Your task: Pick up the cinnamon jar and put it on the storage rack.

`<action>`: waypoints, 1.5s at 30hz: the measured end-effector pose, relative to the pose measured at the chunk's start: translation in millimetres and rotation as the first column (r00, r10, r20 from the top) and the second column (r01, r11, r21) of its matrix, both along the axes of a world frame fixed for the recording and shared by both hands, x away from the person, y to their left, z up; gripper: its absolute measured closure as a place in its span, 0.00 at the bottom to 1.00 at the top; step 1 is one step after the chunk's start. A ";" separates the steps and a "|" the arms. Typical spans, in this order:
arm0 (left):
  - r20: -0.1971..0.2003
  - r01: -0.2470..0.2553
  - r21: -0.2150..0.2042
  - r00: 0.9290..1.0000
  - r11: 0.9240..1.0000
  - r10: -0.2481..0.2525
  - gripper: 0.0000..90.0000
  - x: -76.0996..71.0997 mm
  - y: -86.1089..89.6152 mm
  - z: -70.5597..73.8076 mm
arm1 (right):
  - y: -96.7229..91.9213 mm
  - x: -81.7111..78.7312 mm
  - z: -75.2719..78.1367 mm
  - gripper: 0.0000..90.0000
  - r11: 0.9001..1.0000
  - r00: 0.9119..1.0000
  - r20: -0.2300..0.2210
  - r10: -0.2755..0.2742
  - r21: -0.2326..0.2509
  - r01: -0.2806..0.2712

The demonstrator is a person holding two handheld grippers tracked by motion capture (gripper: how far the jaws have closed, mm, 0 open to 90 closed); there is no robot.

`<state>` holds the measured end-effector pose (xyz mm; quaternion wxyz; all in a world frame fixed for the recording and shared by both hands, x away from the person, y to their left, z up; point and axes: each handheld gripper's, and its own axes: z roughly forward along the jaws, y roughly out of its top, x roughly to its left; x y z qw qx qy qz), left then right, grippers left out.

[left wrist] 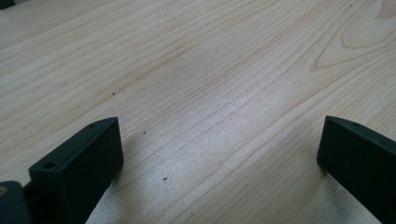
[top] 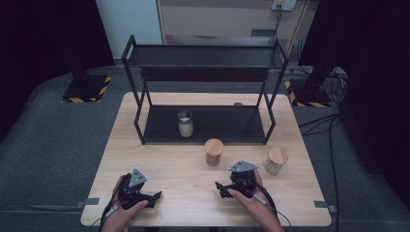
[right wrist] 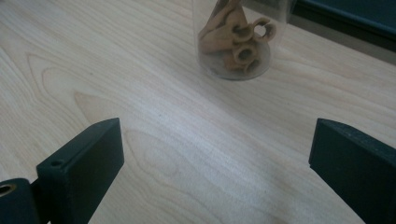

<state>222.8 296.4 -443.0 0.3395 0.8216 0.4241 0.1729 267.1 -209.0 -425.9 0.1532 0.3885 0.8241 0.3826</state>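
Note:
Low over the front of the wooden table (top: pixel 164 166), my left gripper (top: pixel 155 196) is held in a hand. In the left gripper view it (left wrist: pixel 219 135) is open above bare wood. My right gripper (top: pixel 220 187) is held at the front right, also open (right wrist: pixel 215 130) with nothing between its jaws. A clear jar with a wooden lid (top: pixel 213 152) stands just beyond it; in the right gripper view this jar (right wrist: pixel 236 44) holds brown ring-shaped pieces. A second wooden-lidded jar (top: pixel 275 160) stands to the right. A metal-lidded jar (top: pixel 185 123) sits on the lower shelf.
A black two-tier metal rack (top: pixel 205 72) takes up the back half of the table, its lower shelf (top: pixel 227 123) at table level. Its dark edge (right wrist: pixel 345 18) lies behind the jar in the right gripper view. Grey floor surrounds the table.

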 end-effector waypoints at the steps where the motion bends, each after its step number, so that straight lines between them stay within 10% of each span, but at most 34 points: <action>1: 0.000 0.000 0.000 1.000 1.000 0.000 0.00 0.0 0.0 0.0 | 0.2 1.1 0.8 0.04 1.000 1.000 0.000 -0.004 0.003 0.004; 45: 0.000 -0.001 0.000 1.000 1.000 0.001 0.00 1.1 -0.2 -0.1 | 29.1 52.2 -6.3 0.08 0.996 0.998 0.037 -0.047 0.080 0.044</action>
